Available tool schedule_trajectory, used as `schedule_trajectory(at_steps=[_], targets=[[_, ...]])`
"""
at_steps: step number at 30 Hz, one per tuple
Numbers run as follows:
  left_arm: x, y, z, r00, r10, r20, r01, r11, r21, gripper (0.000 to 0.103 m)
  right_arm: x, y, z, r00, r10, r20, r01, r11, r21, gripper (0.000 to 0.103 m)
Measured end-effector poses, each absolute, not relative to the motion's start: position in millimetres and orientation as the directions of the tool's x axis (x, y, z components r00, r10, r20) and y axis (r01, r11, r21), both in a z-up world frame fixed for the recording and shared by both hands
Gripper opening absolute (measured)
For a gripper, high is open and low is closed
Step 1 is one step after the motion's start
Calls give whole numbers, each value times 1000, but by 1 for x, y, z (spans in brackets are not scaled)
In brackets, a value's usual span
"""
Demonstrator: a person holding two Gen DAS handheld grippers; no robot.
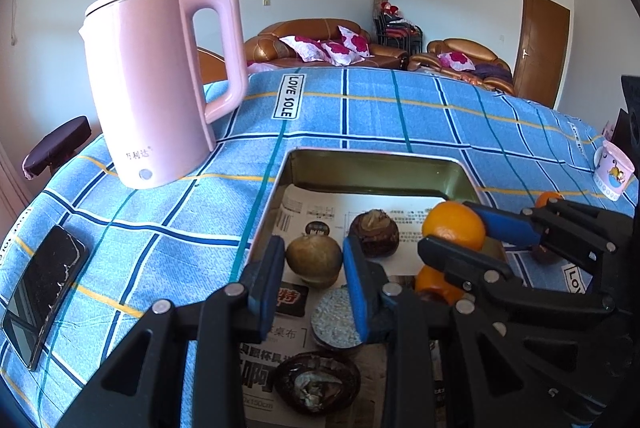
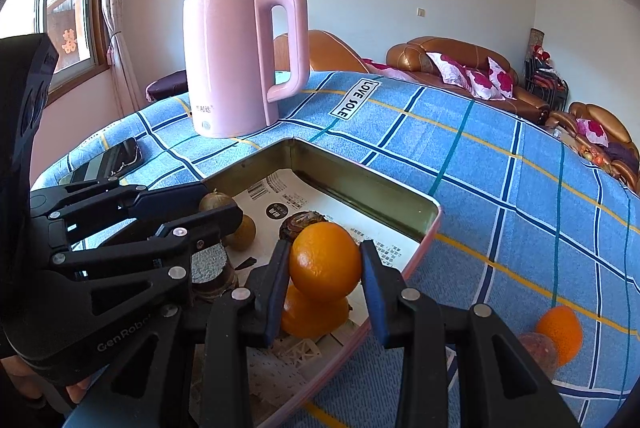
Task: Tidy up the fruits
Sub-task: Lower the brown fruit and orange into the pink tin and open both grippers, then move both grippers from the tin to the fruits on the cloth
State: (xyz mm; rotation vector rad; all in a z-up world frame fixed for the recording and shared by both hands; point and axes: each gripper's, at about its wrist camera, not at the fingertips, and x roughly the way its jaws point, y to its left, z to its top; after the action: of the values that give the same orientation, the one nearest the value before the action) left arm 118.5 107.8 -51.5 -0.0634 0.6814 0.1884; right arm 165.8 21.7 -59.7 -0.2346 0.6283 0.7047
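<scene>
Left claw [image 1: 314, 264] pinches a brownish fruit [image 1: 315, 257] over the tin tray [image 1: 372, 164], while right claw [image 2: 325, 270] beside it clamps an orange [image 2: 325, 262] above another orange [image 2: 314, 316].

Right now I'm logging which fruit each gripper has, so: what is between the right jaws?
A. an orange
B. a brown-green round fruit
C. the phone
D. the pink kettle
A: the right gripper is shut on an orange over the tin; the brown-green fruit is in the left gripper.

Each hand-held gripper, left [image 1: 314, 260] and right [image 2: 325, 262], is clamped, tilted downward.
</scene>
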Motion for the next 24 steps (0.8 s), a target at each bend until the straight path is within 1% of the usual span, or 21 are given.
schedule_trajectory(at_steps=[5,9,12,15,17,18,19,20,21,22,24], targets=[[119,108,-51,758,164,-631,-204,979,9,32,167,22,-60,582,531,-616,-668,744,9,38],[117,109,-51,753,190,-630,-224,974,26,37,166,23,-60,588,521,-618,-666,746,-5,38],[114,112,-50,750,178,-637,-224,975,9,38,165,23,-60,595,516,-615,-663,749,-13,39],[110,111,-48,753,175,-635,-223,975,5,40,161,21,-58,610,515,-603,-655,756,-17,45],[106,110,-44,758,170,-630,-219,976,1,44,159,17,-56,620,517,-590,-649,761,-14,50],[103,109,-42,761,177,-624,-223,975,5,53,157,14,-55,627,519,-581,-644,765,-12,52],[101,109,-39,763,202,-614,-241,970,19,67,155,10,-53,631,522,-574,-640,768,-5,55],[98,108,-36,768,223,-600,-258,966,29,74,154,6,-52,635,526,-567,-636,771,3,56],[95,108,-34,776,230,-587,-264,964,28,83,154,1,-50,639,528,-559,-632,775,10,57],[94,108,-31,784,226,-579,-264,964,20,89,153,-4,-49,645,528,-552,-625,780,16,57],[92,106,-28,793,206,-573,-252,968,-1,94,153,-15,-44,655,534,-535,-613,789,38,61]])
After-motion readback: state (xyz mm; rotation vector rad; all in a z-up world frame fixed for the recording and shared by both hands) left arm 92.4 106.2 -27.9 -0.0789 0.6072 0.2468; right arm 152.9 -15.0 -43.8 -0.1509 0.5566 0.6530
